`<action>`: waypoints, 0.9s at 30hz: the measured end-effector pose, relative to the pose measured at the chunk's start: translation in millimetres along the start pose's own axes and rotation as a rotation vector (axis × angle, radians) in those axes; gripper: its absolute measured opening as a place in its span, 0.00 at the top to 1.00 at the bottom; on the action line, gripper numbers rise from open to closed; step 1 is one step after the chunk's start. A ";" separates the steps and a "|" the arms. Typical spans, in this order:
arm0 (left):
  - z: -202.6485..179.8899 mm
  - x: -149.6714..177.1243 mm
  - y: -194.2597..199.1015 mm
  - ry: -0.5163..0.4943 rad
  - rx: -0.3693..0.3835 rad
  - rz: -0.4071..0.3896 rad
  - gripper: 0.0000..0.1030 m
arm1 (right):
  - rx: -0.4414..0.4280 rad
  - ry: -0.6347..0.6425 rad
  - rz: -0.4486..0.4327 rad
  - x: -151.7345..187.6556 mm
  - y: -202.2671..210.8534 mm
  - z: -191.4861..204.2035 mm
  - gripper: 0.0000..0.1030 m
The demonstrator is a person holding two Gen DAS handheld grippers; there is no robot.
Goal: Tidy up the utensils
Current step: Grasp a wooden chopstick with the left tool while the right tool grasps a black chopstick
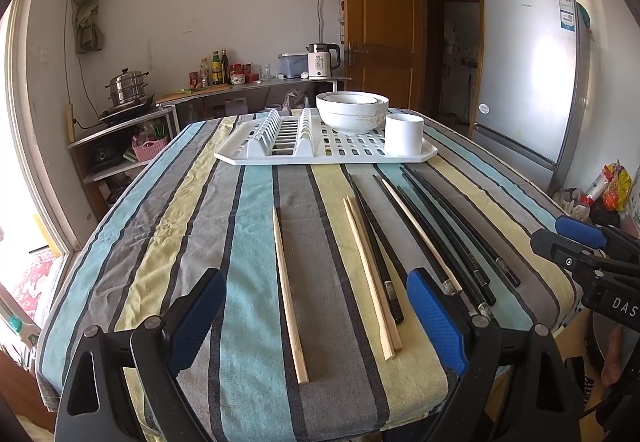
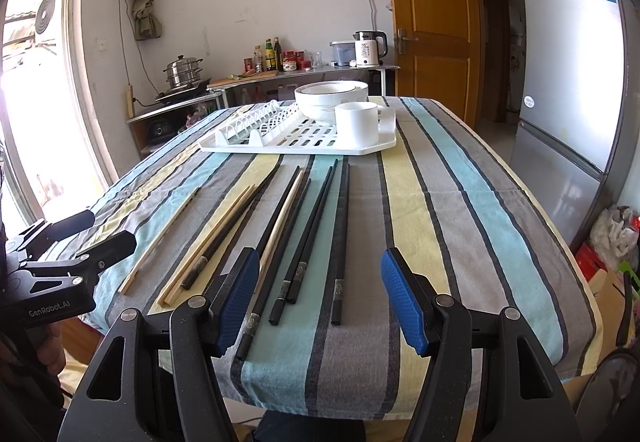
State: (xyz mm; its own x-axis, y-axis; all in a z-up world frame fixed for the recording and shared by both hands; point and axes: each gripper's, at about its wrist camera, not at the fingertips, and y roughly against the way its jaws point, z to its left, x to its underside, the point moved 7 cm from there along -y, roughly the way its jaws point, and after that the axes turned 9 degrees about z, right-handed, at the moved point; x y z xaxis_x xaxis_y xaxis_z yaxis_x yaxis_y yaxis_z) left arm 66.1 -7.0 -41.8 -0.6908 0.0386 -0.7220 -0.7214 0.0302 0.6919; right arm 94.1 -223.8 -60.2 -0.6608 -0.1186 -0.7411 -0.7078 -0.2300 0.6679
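Note:
Several chopsticks lie lengthwise on the striped tablecloth. A single wooden chopstick (image 1: pixel 289 294) lies apart on the left, also seen in the right wrist view (image 2: pixel 164 238). A wooden pair (image 1: pixel 370 278) and several black chopsticks (image 1: pixel 448 234) lie to its right; the black ones also show in the right wrist view (image 2: pixel 312 234). A white cup (image 1: pixel 404 133) stands on the white drying tray (image 1: pixel 280 158). My left gripper (image 1: pixel 316 322) is open and empty over the near table edge. My right gripper (image 2: pixel 318 298) is open and empty above the black chopsticks' near ends.
Stacked white bowls (image 1: pixel 352 110) sit on the tray behind the cup, beside a plate rack (image 1: pixel 280 134). A fridge (image 1: pixel 532 82) stands at the right. A counter with kettle and bottles (image 1: pixel 256 76) lines the back wall. The table (image 2: pixel 460 222) drops off at the near edge.

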 end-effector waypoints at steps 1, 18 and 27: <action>1.4 0.1 -4.0 -0.004 -0.003 0.009 0.10 | 0.001 -0.001 0.004 -1.0 -2.6 -0.9 0.38; 51.7 -33.6 -85.7 0.083 0.006 0.191 0.35 | 0.018 0.015 0.090 -42.5 -67.7 -16.8 0.41; 60.4 -41.1 -123.0 0.088 0.030 0.279 0.47 | 0.017 0.019 0.208 -64.9 -120.2 -25.6 0.69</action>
State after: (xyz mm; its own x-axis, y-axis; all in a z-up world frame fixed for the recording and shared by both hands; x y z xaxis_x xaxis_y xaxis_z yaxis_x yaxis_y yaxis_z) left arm 186.2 48.0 -96.8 -0.8651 -0.0375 -0.5003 -0.5017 0.0597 0.8630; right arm 228.5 -213.3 -94.1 -0.7882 -0.1801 -0.5885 -0.5612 -0.1822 0.8074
